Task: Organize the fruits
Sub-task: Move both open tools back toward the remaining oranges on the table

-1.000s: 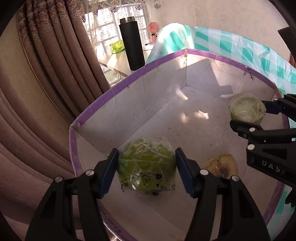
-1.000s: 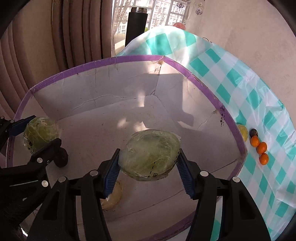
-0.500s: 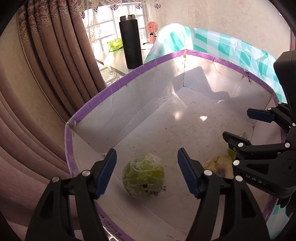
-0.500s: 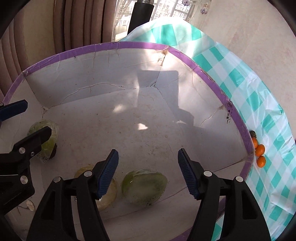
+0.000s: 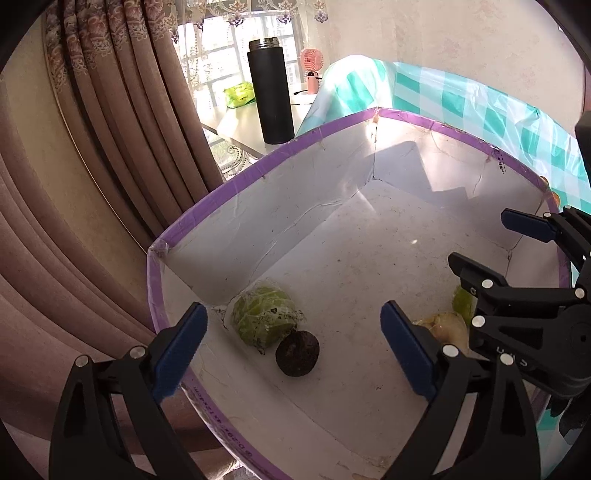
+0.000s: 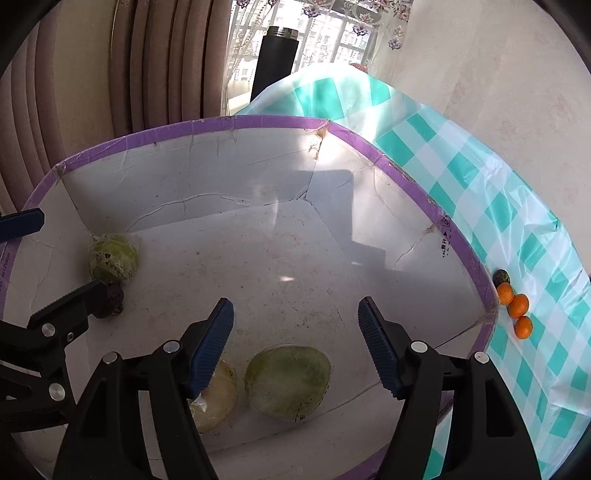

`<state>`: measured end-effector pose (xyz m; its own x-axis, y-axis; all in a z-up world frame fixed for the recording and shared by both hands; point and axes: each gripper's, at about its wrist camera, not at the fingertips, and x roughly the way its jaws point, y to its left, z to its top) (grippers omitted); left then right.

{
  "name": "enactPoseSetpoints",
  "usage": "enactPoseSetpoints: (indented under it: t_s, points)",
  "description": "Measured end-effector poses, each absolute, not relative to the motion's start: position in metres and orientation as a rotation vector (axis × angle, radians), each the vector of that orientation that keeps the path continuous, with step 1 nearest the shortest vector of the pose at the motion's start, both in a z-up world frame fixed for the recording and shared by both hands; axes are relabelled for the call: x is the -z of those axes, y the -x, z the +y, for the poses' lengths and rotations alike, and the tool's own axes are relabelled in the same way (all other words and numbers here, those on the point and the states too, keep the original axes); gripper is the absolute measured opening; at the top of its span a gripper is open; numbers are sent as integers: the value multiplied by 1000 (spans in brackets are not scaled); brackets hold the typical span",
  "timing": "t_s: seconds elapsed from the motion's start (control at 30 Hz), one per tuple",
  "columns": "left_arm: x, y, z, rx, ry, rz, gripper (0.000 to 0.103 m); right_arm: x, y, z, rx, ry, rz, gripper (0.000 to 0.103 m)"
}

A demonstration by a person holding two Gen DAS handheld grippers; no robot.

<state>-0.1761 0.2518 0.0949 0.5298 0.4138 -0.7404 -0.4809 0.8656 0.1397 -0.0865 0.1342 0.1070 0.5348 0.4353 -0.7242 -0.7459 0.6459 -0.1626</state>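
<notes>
Sunlight comes through a window hung with lace and heavy pinkish-brown pleated curtains on the left. A pale wall stands to the right. A table is covered with a teal-and-white checked plastic cloth. Beyond it, on a white sill or side table, stand a tall black insulated bottle, a small pink fan and a green packet.

On the cloth sits a large white cardboard box with purple-taped rim, its floor scuffed and creased. Four fruits lie inside. A green fruit wrapped in clear film rests in the near-left corner, touching a dark round fruit. Near the opposite side, a larger pale green fruit in film lies just beside a yellowish wrapped fruit.

Outside the box, on the cloth against its right wall, three small oranges sit in a row with a small dark fruit.

The left gripper hangs above the box with jaws spread wide, holding nothing. The right gripper likewise has its jaws spread, empty, above the pale green fruit.
</notes>
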Motion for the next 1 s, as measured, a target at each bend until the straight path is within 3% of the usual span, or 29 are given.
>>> enactPoseSetpoints:
  t_s: [0.17,0.23,0.43,0.77,1.0]
  points:
    - [-125,189,236,-610,58,726,95,-134,94,99,-727,376,525,83]
    - [-145,198,220,-602,54,609,101,-142,93,74,-699,304,460,88]
    - [-170,204,146,-465,-46,383,101,-134,56,-18,-538,89,496,88]
    - [-113,145,9,-3,-123,495,101,-73,-11,-148,-248,-82,696,88]
    - [-55,62,-27,171,-16,705,101,-39,-41,-192,-187,-238,797,88]
